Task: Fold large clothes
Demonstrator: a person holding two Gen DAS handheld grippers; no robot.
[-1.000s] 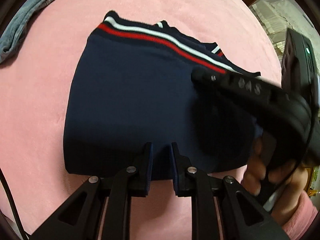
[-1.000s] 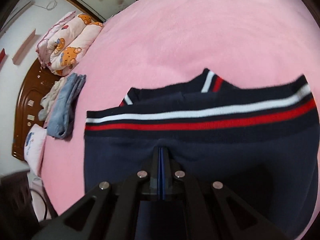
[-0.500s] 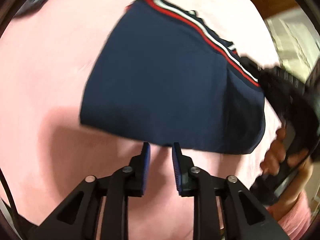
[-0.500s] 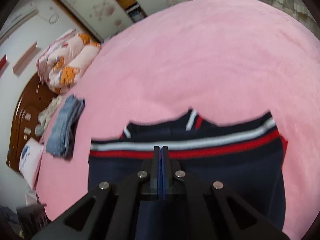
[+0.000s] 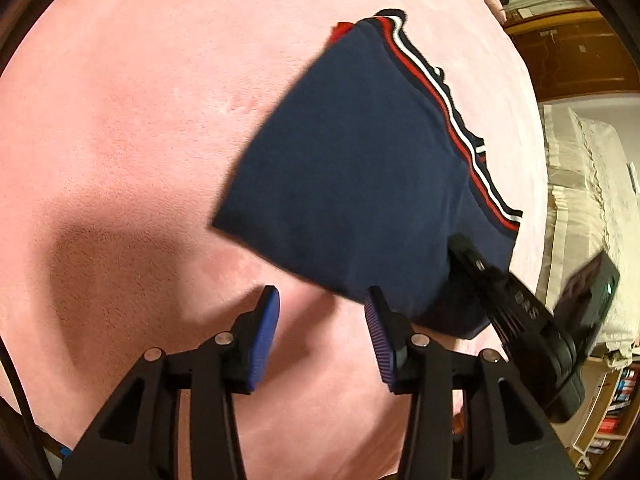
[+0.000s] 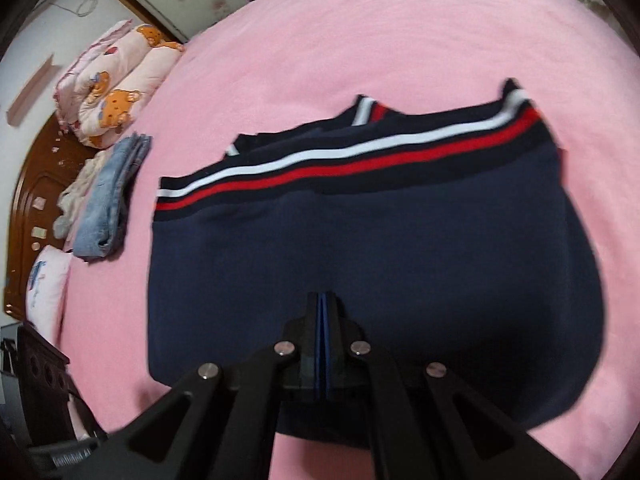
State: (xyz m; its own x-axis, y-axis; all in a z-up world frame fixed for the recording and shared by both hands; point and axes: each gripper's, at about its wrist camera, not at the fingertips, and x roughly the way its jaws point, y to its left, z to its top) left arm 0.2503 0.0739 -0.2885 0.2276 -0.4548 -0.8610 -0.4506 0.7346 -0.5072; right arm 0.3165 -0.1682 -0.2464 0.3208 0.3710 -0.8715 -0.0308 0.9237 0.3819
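A folded navy sweater (image 5: 360, 184) with a red and white striped hem lies on the pink bed; it fills the middle of the right wrist view (image 6: 360, 248). My left gripper (image 5: 322, 300) is open and empty, just off the sweater's near corner. My right gripper (image 6: 323, 304) has its jaws pressed together over the sweater's near edge. In the left wrist view it (image 5: 472, 256) reaches onto the sweater's right corner. Whether cloth sits between its pads is hidden.
The pink blanket (image 5: 140, 120) covers the bed. In the right wrist view folded jeans (image 6: 112, 196) and a bear-print quilt (image 6: 116, 80) lie at the far left by the wooden headboard (image 6: 36, 184). A bookshelf (image 5: 608, 416) stands beyond the bed's right side.
My left gripper let go of the sweater's near edge, opened wide and drew back to the left. The sweater shifted right in its view. The right gripper stayed shut on the sweater.
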